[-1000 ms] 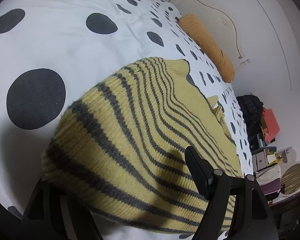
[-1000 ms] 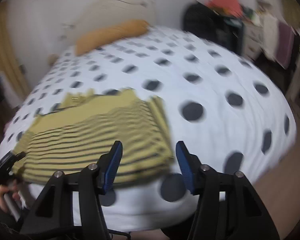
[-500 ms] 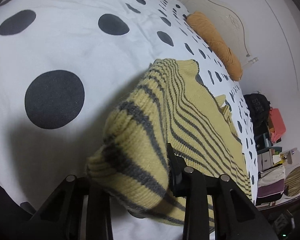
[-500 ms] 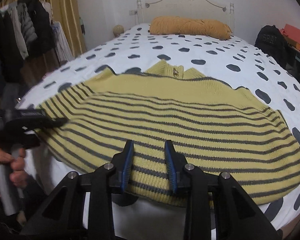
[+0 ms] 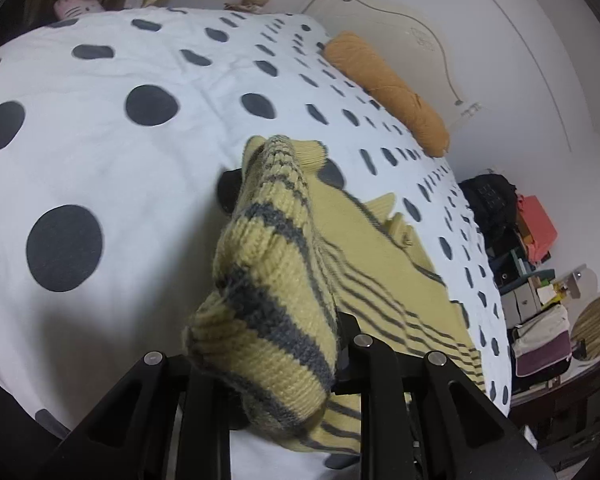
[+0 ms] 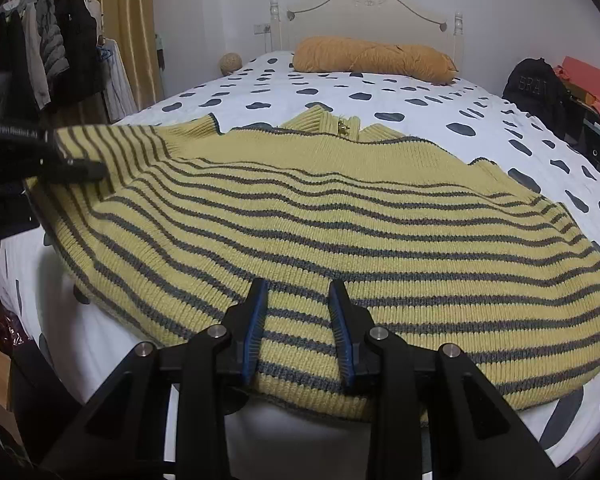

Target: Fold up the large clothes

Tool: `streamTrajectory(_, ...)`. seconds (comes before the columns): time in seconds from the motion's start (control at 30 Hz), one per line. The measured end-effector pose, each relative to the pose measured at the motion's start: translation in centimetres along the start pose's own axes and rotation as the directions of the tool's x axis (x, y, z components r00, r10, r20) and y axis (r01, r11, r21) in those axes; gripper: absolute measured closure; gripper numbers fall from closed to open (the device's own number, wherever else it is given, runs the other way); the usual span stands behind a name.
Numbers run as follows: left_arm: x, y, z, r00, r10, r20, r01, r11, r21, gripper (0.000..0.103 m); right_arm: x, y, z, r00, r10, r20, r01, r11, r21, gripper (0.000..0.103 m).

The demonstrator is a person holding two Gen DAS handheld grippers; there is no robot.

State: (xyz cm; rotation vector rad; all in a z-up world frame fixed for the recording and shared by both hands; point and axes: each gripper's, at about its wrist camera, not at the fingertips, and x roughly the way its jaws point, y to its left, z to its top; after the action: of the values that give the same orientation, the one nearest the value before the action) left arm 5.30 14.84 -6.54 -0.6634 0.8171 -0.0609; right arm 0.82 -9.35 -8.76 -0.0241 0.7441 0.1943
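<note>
A yellow sweater with grey stripes [image 6: 320, 216] lies spread on the polka-dot bed [image 6: 420, 96], collar toward the headboard. My left gripper [image 5: 268, 344] is shut on the sweater's left hem corner [image 5: 268, 280] and holds it lifted off the bed; it also shows in the right wrist view [image 6: 72, 168] at the far left. My right gripper [image 6: 300, 320] hovers over the sweater's near hem, its blue-padded fingers [image 6: 256, 320] a small gap apart with knit showing between them.
An orange bolster pillow [image 6: 372, 58] lies against the white headboard [image 6: 364, 8]. A clothes rack with dark coats [image 6: 48, 48] stands at the left. A black backpack [image 6: 536, 88] and cluttered shelves [image 5: 540, 280] stand right of the bed.
My left gripper has closed on the hem corner and lifted it, bunching the knit. My right gripper swung to face the sweater, narrowed its jaws, and moved closer over the hem.
</note>
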Motion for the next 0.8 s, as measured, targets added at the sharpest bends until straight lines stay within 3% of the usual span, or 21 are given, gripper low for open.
streamTrajectory(0.13, -0.9, -4.3, 0.1, 0.997, -0.072, 0.008, 0.071, 0.994, 0.087, 0.081, -0.1, -0.4, -0.1, 1.0, 0.023, 0.01, -0.024, 1.0, 0.015, 0.07)
streamTrajectory(0.27, -1.3, -11.3, -0.8, 0.982, -0.183, -0.039, 0.187, 0.955, 0.229, 0.081, -0.6, -0.7, -0.8, 0.998, 0.036, 0.049, -0.037, 0.999, 0.02, 0.07)
streamTrajectory(0.37, -0.3, -16.5, -3.2, 0.959, -0.255, -0.119, 0.281, 0.903, 0.324, 0.081, -1.3, -1.5, -1.6, 0.995, 0.053, 0.081, -0.056, 0.998, 0.04, 0.07)
streamTrajectory(0.47, 1.6, -21.1, -6.9, 0.93, -0.286, -0.232, 0.36, 0.834, 0.417, 0.081, -2.2, -2.6, -3.0, 0.993, 0.051, 0.106, -0.057, 0.997, 0.051, 0.07)
streamTrajectory(0.53, 4.1, -23.3, -9.8, 0.906, -0.246, -0.344, 0.39, 0.801, 0.455, 0.081, -2.6, -2.9, -4.1, 0.991, 0.051, 0.124, -0.057, 0.997, 0.043, 0.071)
streamTrajectory(0.6, 6.3, -24.3, -12.0, 0.88, -0.192, -0.435, 0.405, 0.783, 0.473, 0.081, -2.6, -4.2, -5.4, 0.985, 0.104, 0.139, -0.122, 0.984, 0.127, 0.071)
streamTrajectory(0.67, 8.6, -25.3, -14.1, 0.84, -0.084, -0.535, 0.414, 0.736, 0.535, 0.08, -2.5, -4.8, -6.9, 0.98, 0.121, 0.156, -0.146, 0.976, 0.159, 0.071)
streamTrajectory(0.7, 9.5, -25.4, -14.7, 0.829, -0.033, -0.558, 0.406, 0.722, 0.56, 0.08, -2.6, -4.6, -7.6, 0.977, 0.119, 0.179, -0.148, 0.977, 0.156, 0.071)
streamTrajectory(0.8, 10.4, -25.1, -14.6, 0.814, -0.008, -0.581, 0.399, 0.736, 0.548, 0.08, -2.8, -4.2, -8.9, 0.972, 0.112, 0.208, -0.147, 0.976, 0.161, 0.071)
